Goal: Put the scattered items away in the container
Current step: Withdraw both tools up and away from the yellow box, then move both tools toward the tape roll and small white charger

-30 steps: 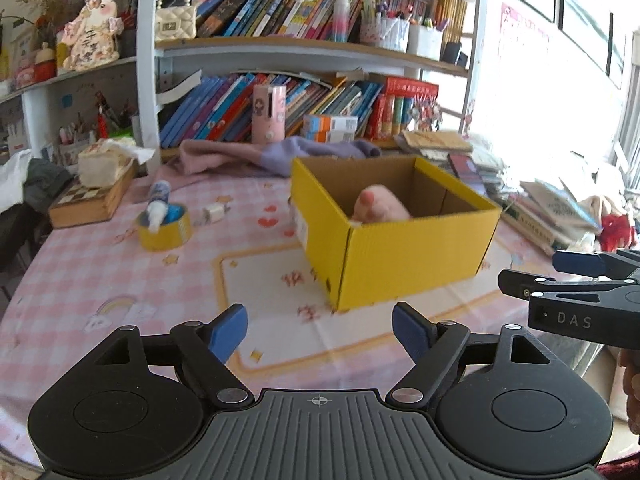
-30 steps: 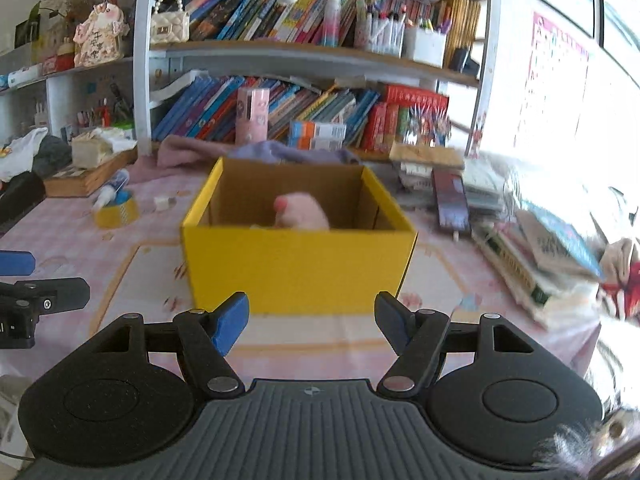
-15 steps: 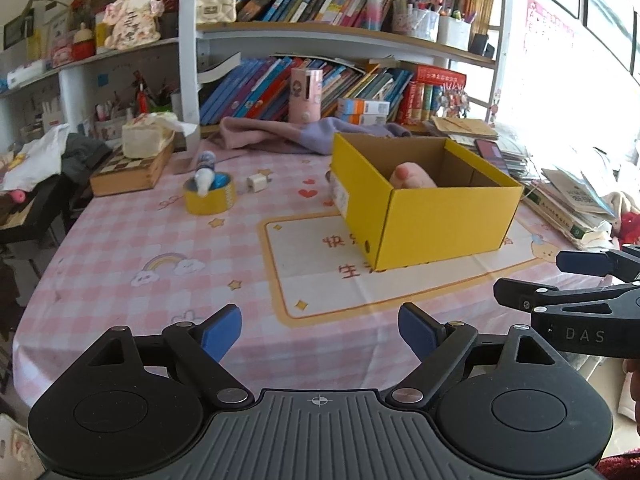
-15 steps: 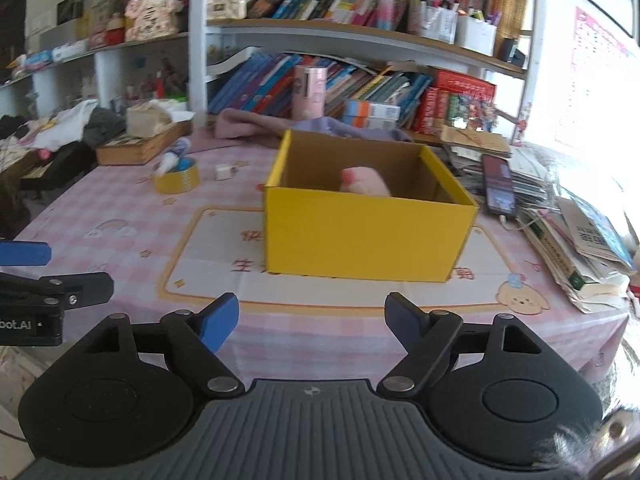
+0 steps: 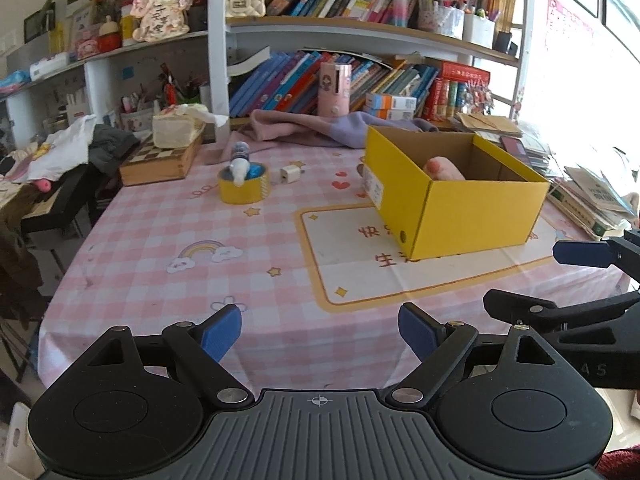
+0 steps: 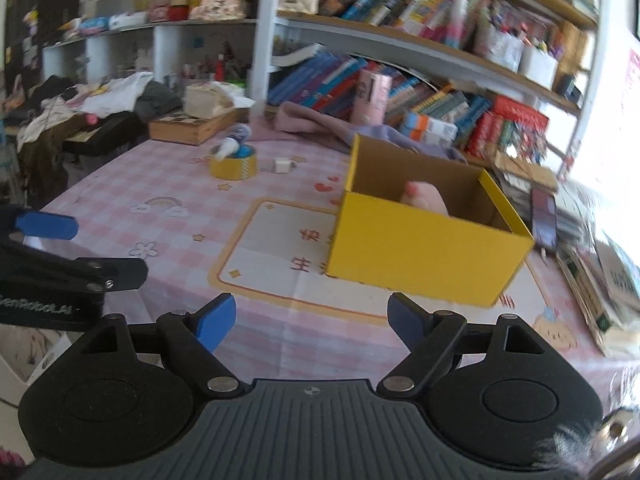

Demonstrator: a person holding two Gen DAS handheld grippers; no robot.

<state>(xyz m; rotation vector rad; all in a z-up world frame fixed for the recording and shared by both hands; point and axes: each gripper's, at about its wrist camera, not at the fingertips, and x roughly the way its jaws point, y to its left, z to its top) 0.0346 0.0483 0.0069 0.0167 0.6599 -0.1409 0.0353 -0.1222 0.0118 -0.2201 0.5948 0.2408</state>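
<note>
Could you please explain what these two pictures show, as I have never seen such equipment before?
There is no robot here: a person holds a two-finger gripper in each hand, and a fisheye camera on each looks forward along its fingers. One picture is taken from the left gripper, the other from the right gripper; each also glimpses the other at its edge. Both are open and hold nothing. On the pink checked tablecloth stands a yellow box with a pink soft item inside. Still outside lie a yellow tape roll with a small bottle resting in it, and a white charger plug beside it.
</note>
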